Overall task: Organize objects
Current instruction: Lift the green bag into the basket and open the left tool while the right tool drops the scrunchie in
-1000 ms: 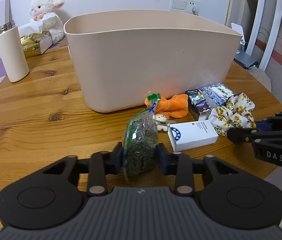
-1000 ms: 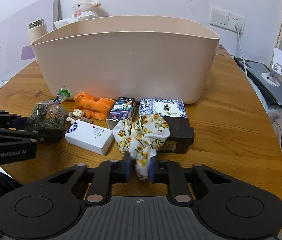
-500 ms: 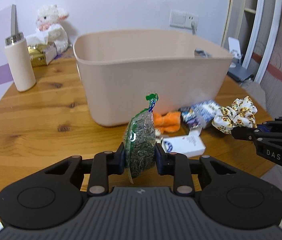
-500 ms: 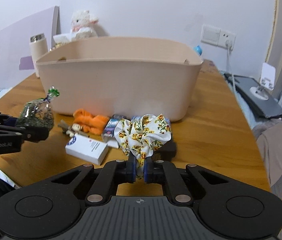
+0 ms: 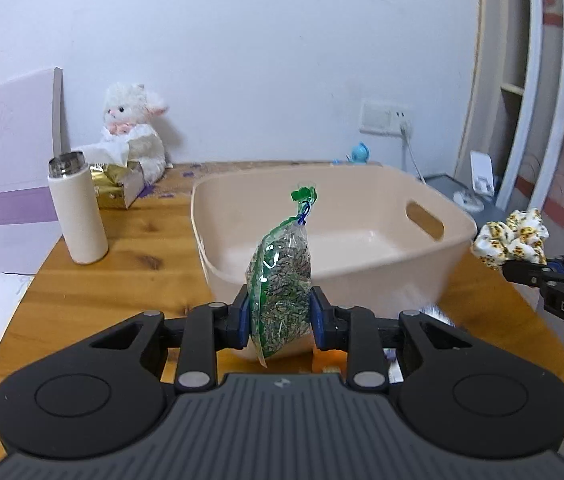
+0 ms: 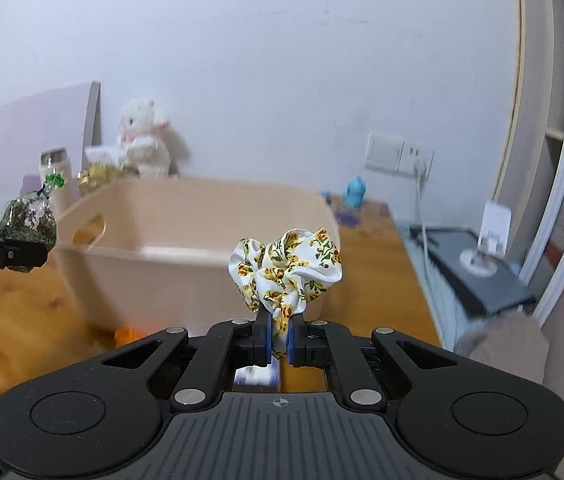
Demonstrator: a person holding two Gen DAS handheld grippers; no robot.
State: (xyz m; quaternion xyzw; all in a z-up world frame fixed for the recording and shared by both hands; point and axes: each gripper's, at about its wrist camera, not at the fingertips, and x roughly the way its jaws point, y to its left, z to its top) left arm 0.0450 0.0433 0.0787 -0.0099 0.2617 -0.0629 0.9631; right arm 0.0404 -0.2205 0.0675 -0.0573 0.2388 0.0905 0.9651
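In my left view, a flask (image 5: 78, 208) stands at middle left on the table (image 5: 130, 276). At the centre, my left gripper (image 5: 278, 320) is closed on the bag (image 5: 280, 292) of dried herbs; the bag stands upright between the fingers, in front of the bin (image 5: 333, 236). At the right edge the scrunchie (image 5: 511, 239) shows. In my right view, the right gripper (image 6: 278, 340) pinches the scrunchie at lower centre, with the bin behind it.
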